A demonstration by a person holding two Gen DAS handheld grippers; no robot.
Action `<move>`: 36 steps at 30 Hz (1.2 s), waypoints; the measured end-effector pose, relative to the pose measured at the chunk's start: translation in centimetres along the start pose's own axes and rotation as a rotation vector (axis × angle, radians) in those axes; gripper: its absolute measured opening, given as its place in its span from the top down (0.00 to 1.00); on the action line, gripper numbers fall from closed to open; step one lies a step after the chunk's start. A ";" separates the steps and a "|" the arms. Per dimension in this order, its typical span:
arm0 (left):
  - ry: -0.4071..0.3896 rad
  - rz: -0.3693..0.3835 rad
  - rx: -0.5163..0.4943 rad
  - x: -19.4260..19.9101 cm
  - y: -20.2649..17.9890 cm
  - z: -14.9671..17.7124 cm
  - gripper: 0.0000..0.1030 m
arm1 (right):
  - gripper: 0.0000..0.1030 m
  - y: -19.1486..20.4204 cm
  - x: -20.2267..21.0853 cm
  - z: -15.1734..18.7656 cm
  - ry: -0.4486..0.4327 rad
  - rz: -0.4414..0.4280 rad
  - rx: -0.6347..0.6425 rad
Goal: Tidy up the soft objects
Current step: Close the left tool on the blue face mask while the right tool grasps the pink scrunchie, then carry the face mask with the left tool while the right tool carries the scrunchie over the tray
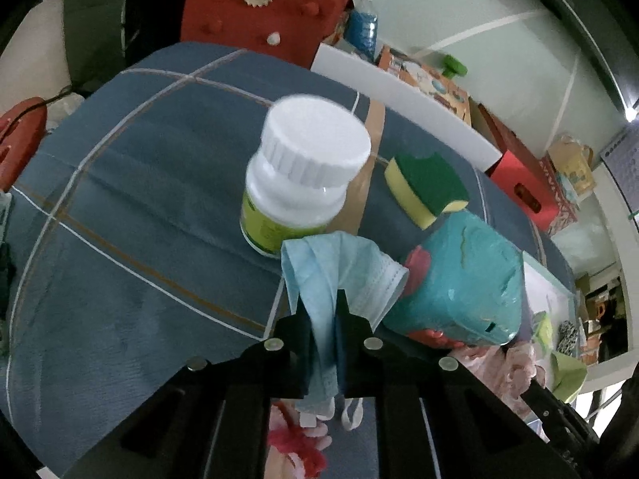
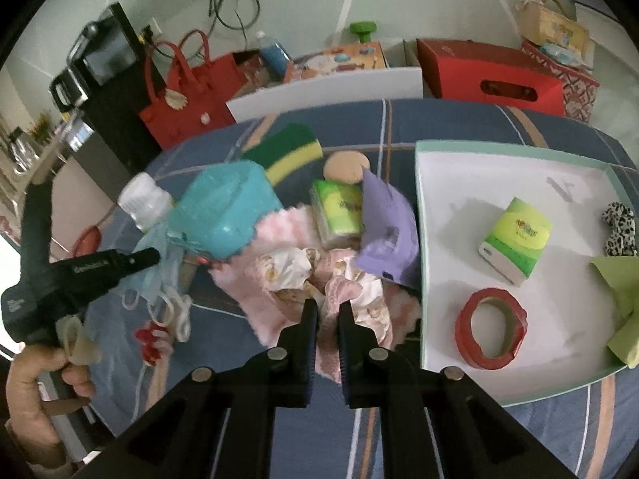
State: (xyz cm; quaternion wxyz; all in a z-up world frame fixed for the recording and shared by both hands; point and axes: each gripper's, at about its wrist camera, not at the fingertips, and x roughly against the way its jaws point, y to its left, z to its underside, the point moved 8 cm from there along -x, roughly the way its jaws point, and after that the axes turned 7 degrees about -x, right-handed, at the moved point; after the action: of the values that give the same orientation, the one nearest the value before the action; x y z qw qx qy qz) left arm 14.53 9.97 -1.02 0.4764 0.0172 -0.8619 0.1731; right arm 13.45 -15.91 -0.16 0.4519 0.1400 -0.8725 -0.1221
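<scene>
The left gripper (image 1: 319, 307) is clamped on a light blue face mask (image 1: 339, 271), whose folds stand up above its tips and hang down behind them. Just beyond it stands a white-capped bottle (image 1: 303, 175), with a teal pouch (image 1: 463, 279) to its right. The right gripper (image 2: 328, 309) is closed on the pink fleecy cloth (image 2: 279, 275) lying bunched on the bench (image 2: 439, 119). To its right sits the white tray (image 2: 423, 239) holding a red tape roll (image 2: 493, 329) and a tissue pack (image 2: 515, 239).
</scene>
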 end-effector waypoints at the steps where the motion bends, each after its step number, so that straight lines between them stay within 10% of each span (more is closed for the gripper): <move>1: -0.011 -0.002 0.001 0.4 0.0 -0.2 0.91 | 0.90 0.2 0.3 -0.1 -0.008 -0.010 0.001; 19: -0.213 -0.011 -0.016 7.3 -1.6 -3.2 0.91 | 0.90 2.1 4.7 -4.3 -0.149 -0.055 -0.006; 36: -0.129 0.050 -0.216 5.3 -12.4 -4.5 0.91 | 0.90 -4.8 6.8 -12.1 -0.250 0.114 -0.192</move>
State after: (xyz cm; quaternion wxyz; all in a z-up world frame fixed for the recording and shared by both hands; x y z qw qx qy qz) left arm 17.71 0.42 9.04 0.4144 -0.0447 -0.9045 0.0899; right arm 20.32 -23.79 10.16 0.3574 0.0301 -0.9127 -0.1956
